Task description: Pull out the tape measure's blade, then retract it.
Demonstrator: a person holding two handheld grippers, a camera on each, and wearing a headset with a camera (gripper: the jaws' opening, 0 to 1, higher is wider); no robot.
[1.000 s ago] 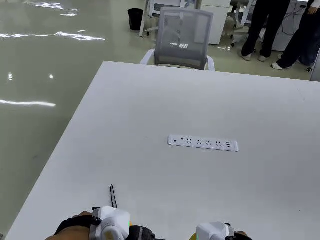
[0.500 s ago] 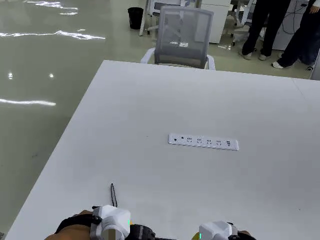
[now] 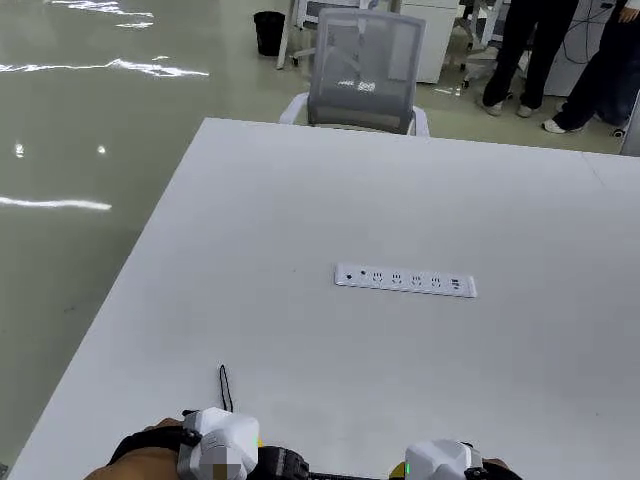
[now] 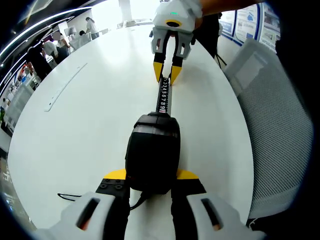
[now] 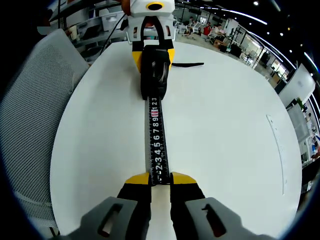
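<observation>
White table [image 3: 300, 220] carries one tape measure [image 4: 152, 150], set near its front edge between two grippers that face each other. The left gripper [image 4: 151, 176] has its two yellow-tipped jaws closed against the sides of the black case. The right gripper [image 5: 159, 179] has its jaws nipped tight on the free end of the one blade [image 5: 155, 145]. The blade is partly drawn out and runs straight and low over the tabletop from the case's mouth to those tips.

Two more things lie on the table. One white power strip [image 3: 405, 282] sits near the middle, well apart from the tape measure. One thin black strap [image 3: 225, 388] lies just beyond the left gripper.

The head view takes in the far end of the room. One grey far chair [image 3: 365, 75] is pushed up to the table. One black bin [image 3: 270, 35] stands on the shiny floor, and two people [image 3: 525, 50] stand at the upper right. Of the grippers it catches the white housings at its bottom edge.

The left gripper view gives the case close up, with the right gripper's tips pinching the blade further along. The right gripper view lays the blade out lengthwise, so its printed black numerals can be read. Both gripper views bring in one near chair [image 4: 280, 125] of grey mesh, just beside the table's front edge.
</observation>
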